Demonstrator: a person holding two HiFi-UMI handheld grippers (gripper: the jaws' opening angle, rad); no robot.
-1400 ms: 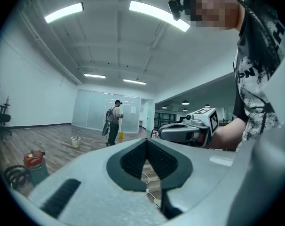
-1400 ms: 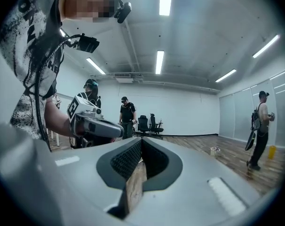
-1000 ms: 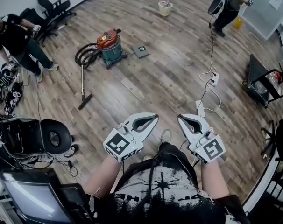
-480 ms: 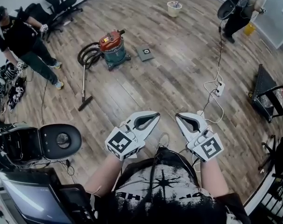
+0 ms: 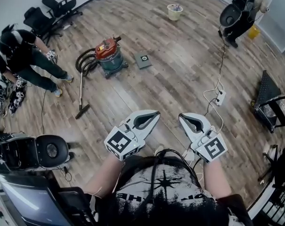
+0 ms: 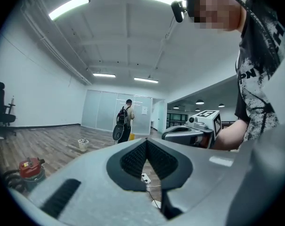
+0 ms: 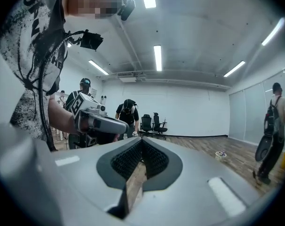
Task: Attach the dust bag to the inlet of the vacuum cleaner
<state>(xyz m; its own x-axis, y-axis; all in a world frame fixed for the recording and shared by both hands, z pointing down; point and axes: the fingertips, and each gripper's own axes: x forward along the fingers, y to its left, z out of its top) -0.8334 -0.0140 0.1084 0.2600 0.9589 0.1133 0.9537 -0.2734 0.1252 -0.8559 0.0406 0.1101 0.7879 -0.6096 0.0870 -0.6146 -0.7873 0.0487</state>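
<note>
Up close, the left gripper (image 5: 154,113) has its fingers (image 6: 133,159) pressed together with nothing between them. The right gripper (image 5: 182,117) likewise shows closed, empty fingers (image 7: 154,161). Both are held side by side at the lower centre of the head view, just above the person's dark printed shirt (image 5: 166,192). Well beyond them, toward the upper left of the frame, the red-lidded vacuum cleaner (image 5: 108,55) stands on the wooden floor (image 5: 175,79). Its black hose (image 5: 85,60) is coiled at its left. The flat grey dust bag (image 5: 143,60) lies on the floor just right of the vacuum cleaner, apart from it.
</note>
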